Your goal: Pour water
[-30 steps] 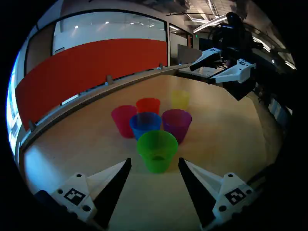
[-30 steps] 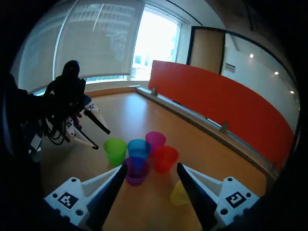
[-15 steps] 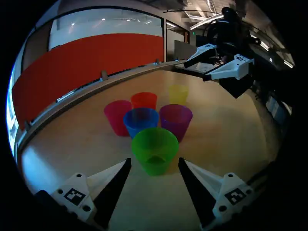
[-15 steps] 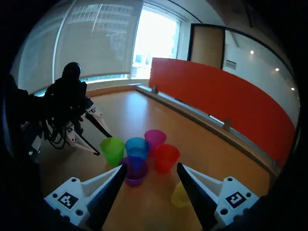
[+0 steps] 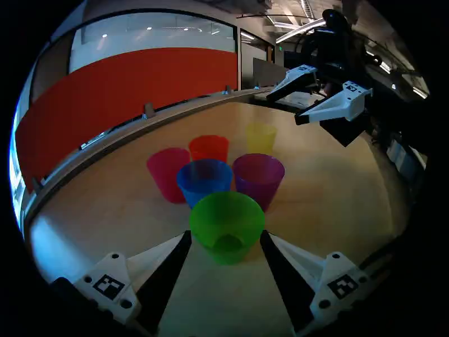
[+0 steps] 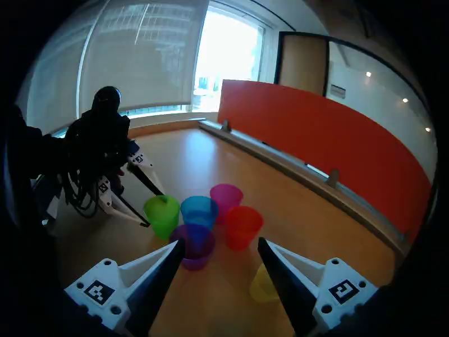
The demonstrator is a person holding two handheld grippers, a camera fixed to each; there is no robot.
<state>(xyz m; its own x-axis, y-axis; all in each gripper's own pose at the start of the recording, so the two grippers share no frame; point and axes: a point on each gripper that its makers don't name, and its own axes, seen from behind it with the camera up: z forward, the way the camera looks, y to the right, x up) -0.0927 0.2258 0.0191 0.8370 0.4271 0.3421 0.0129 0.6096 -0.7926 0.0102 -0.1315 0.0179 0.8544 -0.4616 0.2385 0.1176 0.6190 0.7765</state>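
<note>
Six translucent plastic cups stand clustered on a wooden table (image 5: 337,191), described here around the blue cup (image 5: 204,180) at the centre. A pink cup (image 5: 167,174) is just left of it, a red cup (image 5: 209,149) just behind, a purple cup (image 5: 258,177) just right, and a yellow cup (image 5: 261,137) farther back to the right.

The green cup (image 5: 227,224), the one being reached for, stands directly in front of the blue cup. It sits between the spread fingers of the left gripper (image 5: 224,233), whose tips are level with its sides. Whether they touch it cannot be told.

The right gripper (image 6: 220,240) hangs above the table beyond the yellow cup, its fingers also spread and holding nothing.

The task looks barely begun. No cup is lifted or tilted and no water is seen moving; gripping, raising and tipping all appear to remain.

The green cup stands upright, its mouth facing up and its long axis vertical.
</note>
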